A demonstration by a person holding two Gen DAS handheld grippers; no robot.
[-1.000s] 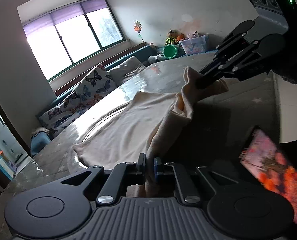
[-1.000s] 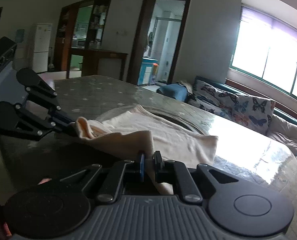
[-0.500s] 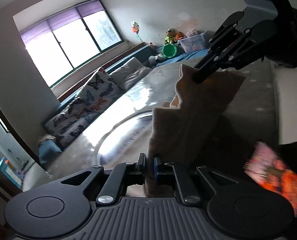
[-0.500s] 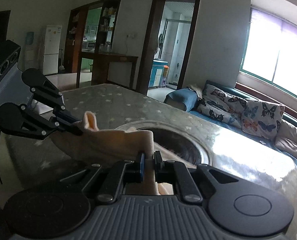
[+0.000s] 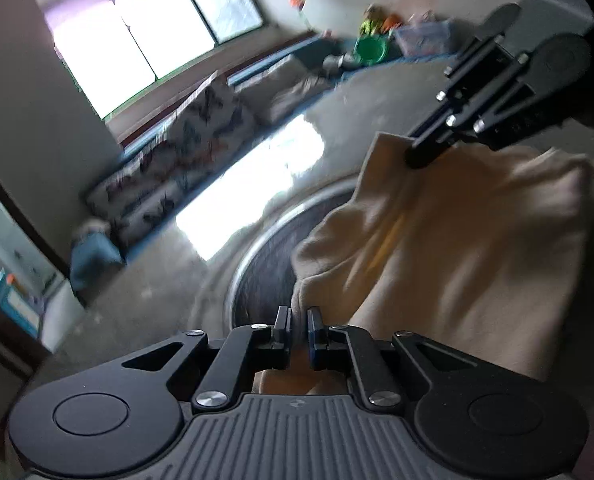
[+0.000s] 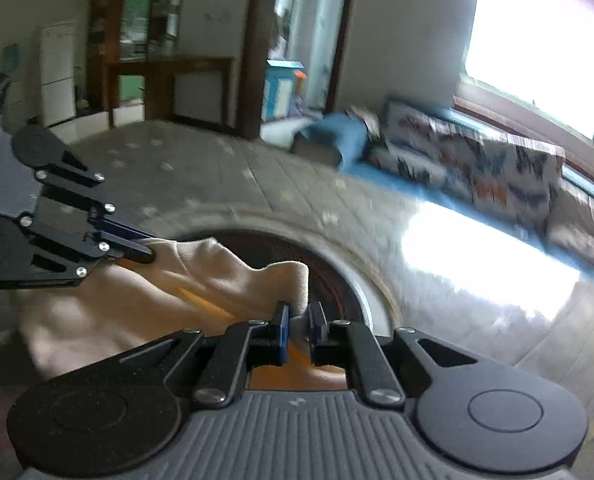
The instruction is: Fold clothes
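**Both grippers clamped on a cream garment held over the table**

Left wrist view: the left gripper [image 5: 299,320] has its two fingers drawn close together with a fold of the cream garment [image 5: 457,248] pinched between the pads. From that pinch the cloth spreads ahead and to the right of the tool in a broad, slack sheet, its top edge running up to the right gripper [image 5: 417,156], which comes in from the upper right and bites the cloth at a raised corner. Beyond the fingertips, under the cloth, lies the grey table [image 5: 157,288] with a round inset ring [image 5: 257,248] in its top. Further ahead and to the left stand a sofa with butterfly cushions [image 5: 185,160] and a bright window [image 5: 153,32]. The background is smeared by blur.

Right wrist view: the right gripper [image 6: 299,320] is likewise closed on the garment [image 6: 137,312], a thin bunch of cloth caught between its pads. The cloth runs off to the left of the tool, sagging between the two tools, up to the left gripper [image 6: 147,254], whose tips are shut on another raised corner. The ring [image 6: 373,296] shows just ahead of the fingertips, partly covered by the cloth. A doorway [image 6: 297,40] stands far ahead and the sofa [image 6: 477,168] to the right.
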